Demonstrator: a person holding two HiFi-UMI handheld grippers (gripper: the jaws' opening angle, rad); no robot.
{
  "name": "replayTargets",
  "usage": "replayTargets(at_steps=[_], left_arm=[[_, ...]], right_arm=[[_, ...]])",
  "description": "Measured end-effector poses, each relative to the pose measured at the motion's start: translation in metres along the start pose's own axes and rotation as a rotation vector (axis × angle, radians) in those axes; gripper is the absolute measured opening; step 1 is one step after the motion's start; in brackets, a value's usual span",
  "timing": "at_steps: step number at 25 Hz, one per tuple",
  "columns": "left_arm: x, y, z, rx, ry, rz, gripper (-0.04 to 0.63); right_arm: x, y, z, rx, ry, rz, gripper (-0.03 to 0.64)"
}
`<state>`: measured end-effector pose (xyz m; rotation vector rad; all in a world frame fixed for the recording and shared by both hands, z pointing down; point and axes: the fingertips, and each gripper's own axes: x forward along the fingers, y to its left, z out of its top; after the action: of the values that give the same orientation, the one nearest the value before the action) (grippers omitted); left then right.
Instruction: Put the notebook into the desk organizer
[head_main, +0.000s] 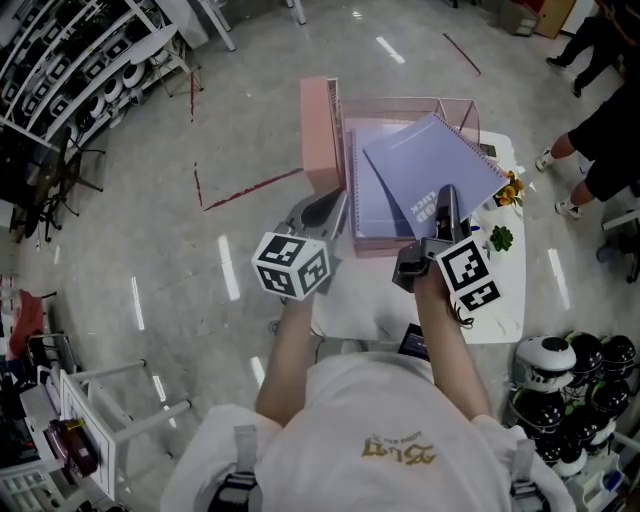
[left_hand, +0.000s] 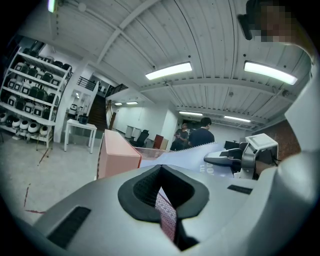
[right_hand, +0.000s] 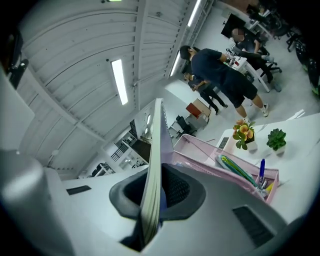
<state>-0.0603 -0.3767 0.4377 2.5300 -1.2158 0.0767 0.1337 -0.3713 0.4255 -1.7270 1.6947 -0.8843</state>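
My right gripper (head_main: 447, 200) clamped the one notebook (head_main: 430, 160), its length slanting away, spiral edge far-right, over the one organizer (head_main: 400, 100); my left gripper (head_main: 325, 208) pinched the organizer's mesh.

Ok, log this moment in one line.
left gripper shut on organizer | right gripper shut on notebook | notebook tilted over organizer

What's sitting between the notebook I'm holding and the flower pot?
The pink mesh organizer: its end compartment, with pens in it, sits between the notebook and the flower pot. The right gripper view shows this.
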Motion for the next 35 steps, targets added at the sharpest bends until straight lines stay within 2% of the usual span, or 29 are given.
replayTargets(at_steps=[4, 7, 11, 15, 17, 20, 23, 25, 27, 31, 35], left_arm=[[0.0, 0.002, -0.001, -0.001, -0.001, 0.006, 0.015], [-0.003, 0.002, 0.0, 0.004, 0.0, 0.009, 0.015], [-0.007, 0.003, -0.002, -0.004, -0.001, 0.015, 0.015], [-0.008, 0.005, -0.003, -0.011, -0.002, 0.013, 0.015], [-0.006, 0.004, -0.004, -0.014, 0.0, 0.009, 0.017], [-0.007, 0.002, -0.004, -0.019, 0.001, 0.003, 0.015], [-0.007, -0.001, -0.003, -0.018, 0.005, -0.007, 0.015], [-0.006, -0.003, -0.004, -0.02, 0.007, -0.014, 0.017], [-0.003, -0.005, -0.007, -0.025, 0.013, -0.02, 0.015], [-0.002, -0.01, -0.013, -0.025, 0.03, -0.035, 0.017], [-0.003, -0.011, -0.014, -0.03, 0.033, -0.038, 0.017]], right_arm=[[0.016, 0.001, -0.017, 0.003, 0.019, -0.014, 0.034], [0.024, 0.006, -0.032, -0.134, 0.089, -0.029, 0.044], [0.029, 0.01, -0.048, -0.271, 0.224, -0.02, 0.107], [0.026, 0.023, -0.064, -0.422, 0.38, 0.136, 0.278], [0.021, 0.025, -0.071, -0.495, 0.459, 0.223, 0.328], [0.01, 0.024, -0.08, -0.573, 0.552, 0.299, 0.348], [-0.001, 0.023, -0.088, -0.616, 0.601, 0.343, 0.364], [-0.006, 0.024, -0.095, -0.687, 0.628, 0.387, 0.376], [-0.013, 0.026, -0.103, -0.759, 0.664, 0.447, 0.402], [-0.031, 0.034, -0.112, -0.801, 0.746, 0.589, 0.445], [-0.041, 0.037, -0.117, -0.898, 0.762, 0.656, 0.448]])
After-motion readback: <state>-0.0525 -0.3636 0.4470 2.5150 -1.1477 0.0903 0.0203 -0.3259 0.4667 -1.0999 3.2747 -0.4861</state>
